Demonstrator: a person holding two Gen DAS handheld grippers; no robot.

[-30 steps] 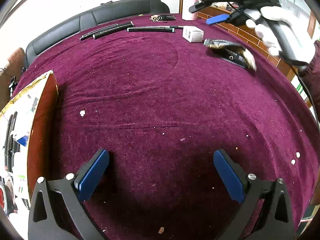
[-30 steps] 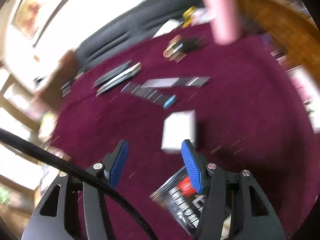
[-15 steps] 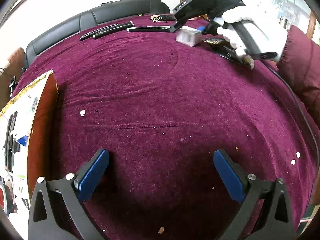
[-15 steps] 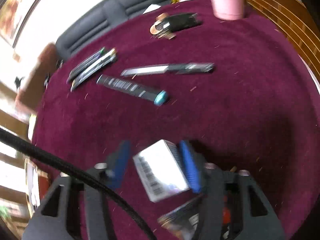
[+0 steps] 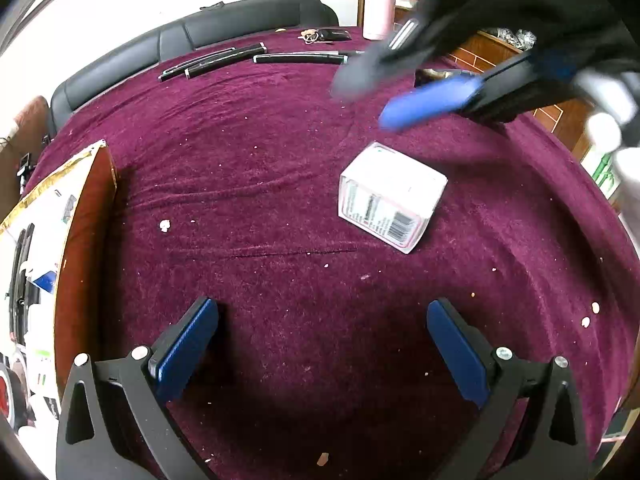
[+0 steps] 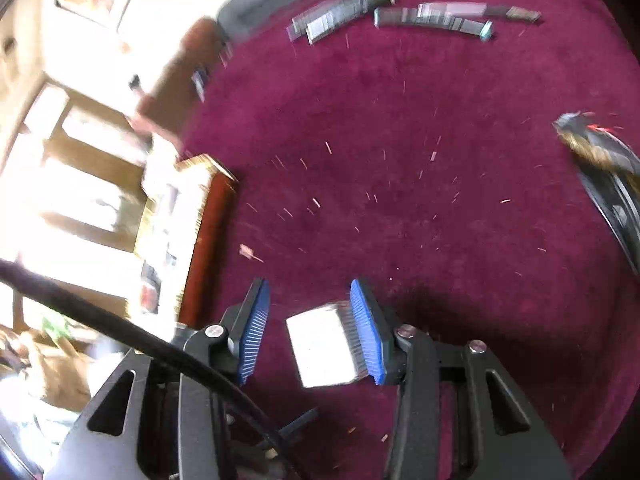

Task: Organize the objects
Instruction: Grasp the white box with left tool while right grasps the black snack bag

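Observation:
A small white box with a barcode (image 5: 390, 196) lies on the maroon cloth (image 5: 260, 184), right of centre in the left wrist view. My right gripper (image 5: 404, 92) hovers blurred above and behind it, jaws apart. In the right wrist view the box (image 6: 320, 346) sits low between the open fingers, close to the right pad (image 6: 366, 330), with a gap to the left pad. My left gripper (image 5: 320, 344) is open and empty, low over the cloth near the front edge.
Several black pens (image 5: 212, 65) and a dark tool (image 5: 300, 58) lie at the back, with keys (image 5: 326, 35) and a pink bottle (image 5: 378, 6). A black foil packet (image 6: 604, 160) lies to the right. A brown tray (image 5: 80, 240) of items stands at the left.
My right gripper carried the white box from the back right to the middle of the cloth and opened; the box now rests on the cloth. The left gripper has not moved.

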